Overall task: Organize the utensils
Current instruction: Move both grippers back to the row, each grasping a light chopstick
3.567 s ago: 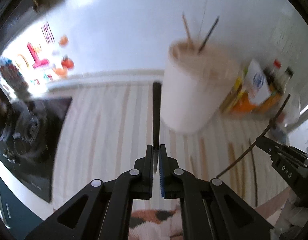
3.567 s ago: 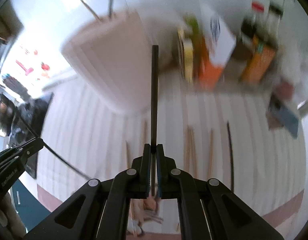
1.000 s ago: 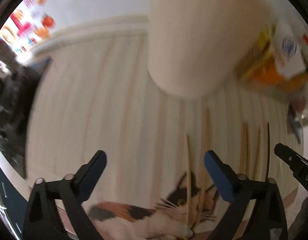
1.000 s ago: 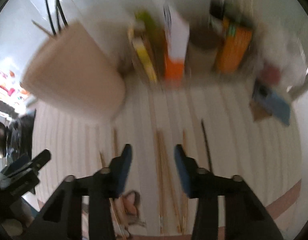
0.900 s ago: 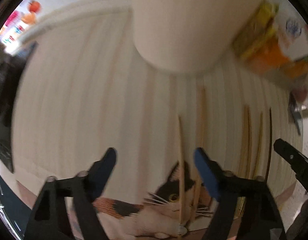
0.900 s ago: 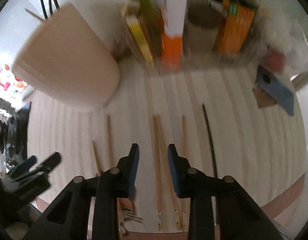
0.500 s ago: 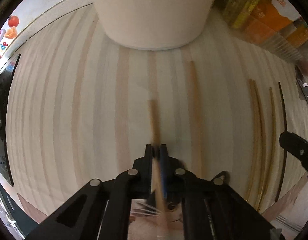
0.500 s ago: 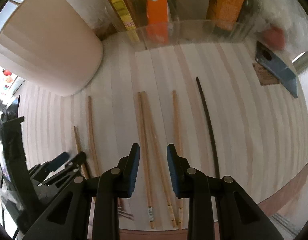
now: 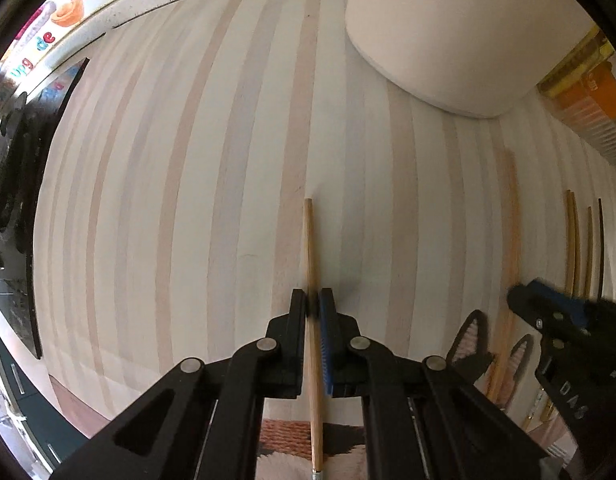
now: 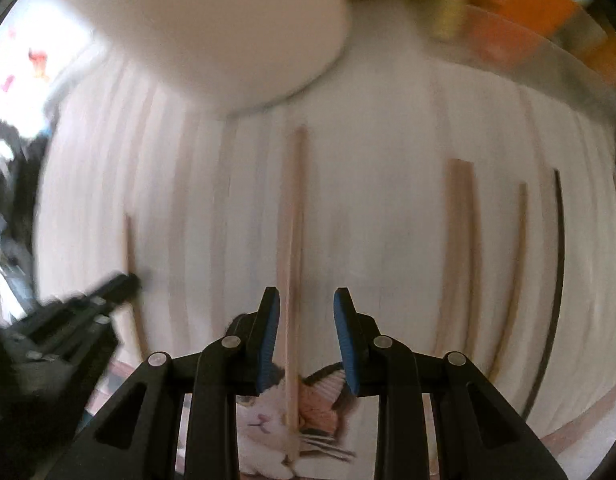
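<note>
got my left gripper [image 9: 314, 300] fingers clamped on a skinny wooden chopstick [image 9: 308, 240] lying on the bench, right gripper [image 10: 306, 304] fingers apart around another chopstick [image 10: 291, 240], they look light, stiff and kinda slippery, so I'd pinch near the thick end

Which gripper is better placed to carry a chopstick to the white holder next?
Left. The left gripper is already shut on a wooden chopstick, just below the white holder. The right gripper only straddles another chopstick, pads apart.
</note>
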A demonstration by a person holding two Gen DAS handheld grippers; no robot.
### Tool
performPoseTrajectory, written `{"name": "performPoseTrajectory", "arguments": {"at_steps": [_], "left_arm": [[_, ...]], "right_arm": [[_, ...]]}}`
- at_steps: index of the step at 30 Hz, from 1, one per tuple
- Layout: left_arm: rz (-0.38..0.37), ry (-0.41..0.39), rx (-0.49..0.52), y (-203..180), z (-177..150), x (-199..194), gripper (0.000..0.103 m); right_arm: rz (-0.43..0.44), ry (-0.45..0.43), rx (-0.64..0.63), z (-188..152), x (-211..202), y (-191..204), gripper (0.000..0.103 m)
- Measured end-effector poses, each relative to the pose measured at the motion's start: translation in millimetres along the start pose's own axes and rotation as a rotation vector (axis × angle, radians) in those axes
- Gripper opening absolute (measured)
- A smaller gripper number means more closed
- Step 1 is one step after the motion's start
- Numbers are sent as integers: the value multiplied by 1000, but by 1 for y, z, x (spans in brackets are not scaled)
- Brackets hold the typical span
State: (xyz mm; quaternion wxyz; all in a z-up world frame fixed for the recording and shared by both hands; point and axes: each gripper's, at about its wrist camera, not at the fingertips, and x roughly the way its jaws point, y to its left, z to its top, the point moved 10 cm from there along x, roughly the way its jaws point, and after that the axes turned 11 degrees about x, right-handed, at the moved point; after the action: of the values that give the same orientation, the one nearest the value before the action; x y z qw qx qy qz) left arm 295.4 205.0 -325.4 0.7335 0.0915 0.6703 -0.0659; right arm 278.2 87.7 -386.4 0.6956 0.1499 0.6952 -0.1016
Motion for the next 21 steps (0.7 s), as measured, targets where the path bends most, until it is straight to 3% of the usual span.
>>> {"name": "performPoseTrajectory", "arguments": {"at_steps": [2,3,8,14,21], "left_arm": [[-19,-1,6,8,0,-4,5],[-38,3,11,8,1,-4,6],[-120,59,24,24,-19,-6,10],[-136,73,4,27,-32,-11,11],[-82,48,-25,35,-39,-13,7]], "right_arm": [[-38,-21,-52,-4,0,3,11],[-52,-15,-62,-7,0,1,8],[-76,22,-60,-21,-4,-18,7],[-51,54,-23,-26,-10,-36,8],[-72,76,-11,-32,-13,-40,8]]}}
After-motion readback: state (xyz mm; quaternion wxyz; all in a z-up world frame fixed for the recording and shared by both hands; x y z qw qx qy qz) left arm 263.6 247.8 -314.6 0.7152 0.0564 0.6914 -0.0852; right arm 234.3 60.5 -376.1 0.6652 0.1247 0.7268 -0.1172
